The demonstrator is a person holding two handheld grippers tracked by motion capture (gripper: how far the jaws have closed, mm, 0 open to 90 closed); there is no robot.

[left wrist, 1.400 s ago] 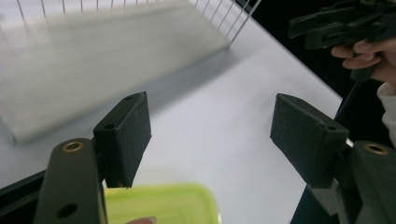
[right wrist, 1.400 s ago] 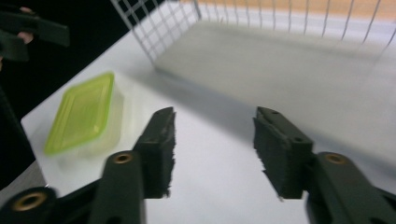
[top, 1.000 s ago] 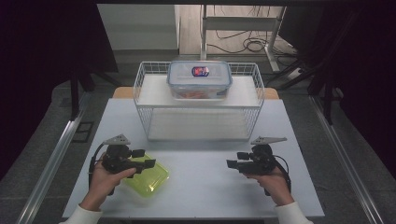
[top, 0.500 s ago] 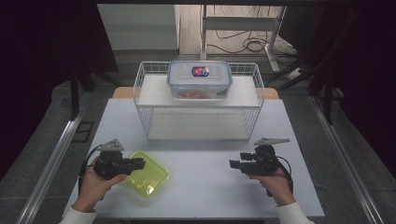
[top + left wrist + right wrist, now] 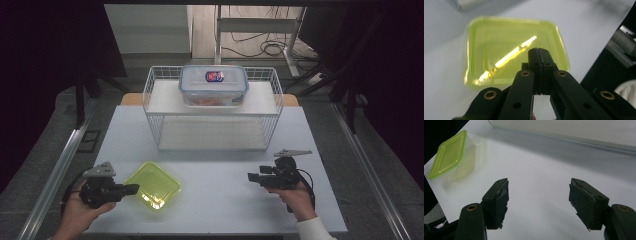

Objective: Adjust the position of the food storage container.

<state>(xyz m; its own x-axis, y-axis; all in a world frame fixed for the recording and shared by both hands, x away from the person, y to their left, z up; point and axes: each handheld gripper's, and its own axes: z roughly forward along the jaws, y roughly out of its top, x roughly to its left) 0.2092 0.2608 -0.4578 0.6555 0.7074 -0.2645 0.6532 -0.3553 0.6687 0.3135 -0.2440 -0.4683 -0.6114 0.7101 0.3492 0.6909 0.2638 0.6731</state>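
Lime-green and translucent, a lidded plastic container [image 5: 152, 186] sits on the near left part of the white table [image 5: 220, 200], its lid on and catching a streak of reflected light. The left gripper [image 5: 131, 189] hovers just beside the container's left edge, its jaws having just been closing and now pressed together with nothing between them; in the left gripper view the joined tips hang over the green lid [image 5: 511, 50] rather than around any edge. Well apart on the right, the right gripper [image 5: 251, 177] is held level above bare table, its jaws spread wide and empty, the torn padding on its fingers [image 5: 499, 200] plain to see. Behind both stands a white wire basket [image 5: 150, 95] with a larger clear food box [image 5: 214, 86] resting on its top shelf.

Trouble looks likeliest at the left hand. Closed tips can only prod the container; a push on the slick table would probably slide it toward the near edge or spin it out of line. A grab at the smooth, shallow lid could slip off. Worn pads on the right may hold poorly if that side joins in. The basket's wire front could also snag the container on its way in.
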